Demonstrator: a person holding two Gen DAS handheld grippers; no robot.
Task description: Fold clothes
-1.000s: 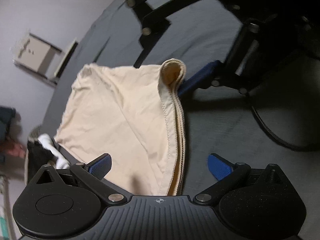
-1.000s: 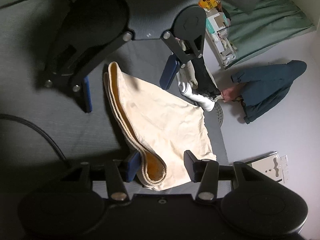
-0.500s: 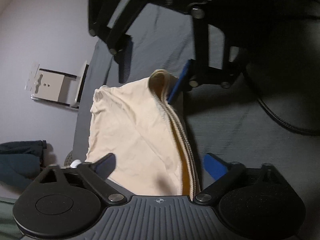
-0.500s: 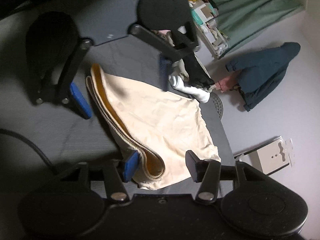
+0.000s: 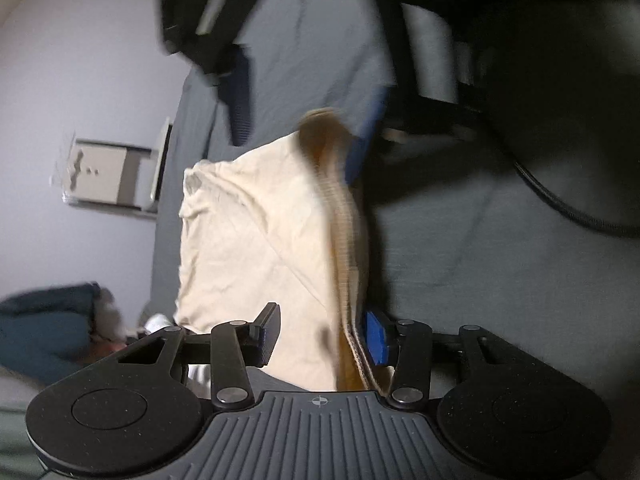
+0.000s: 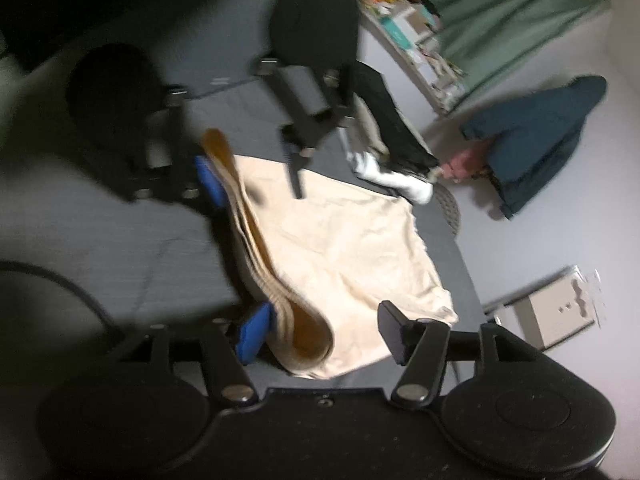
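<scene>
While both tongs straddle it: the cream garment [image 5: 256,236] lies on the grey bed [image 5: 480,248].
Left tongs [image 5: 324,334]: narrower than before, waistband between.
Right tongs [image 6: 324,330]: wide, unchanged.
Waistband: raised higher.

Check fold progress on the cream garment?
Done: cream garment lies flat on the grey bed. In hand: left gripper and right gripper, jaws open, straddle its ribbed waistband ends. Left: closing, folding over.

We see the garment [image 6: 340,252] on the bed [image 6: 120,248], between both grippers. Socks [image 6: 394,178] lie beyond it, seemingly at the bed's edge; a jacket [image 6: 536,136] lies on the floor [image 6: 560,232].
</scene>
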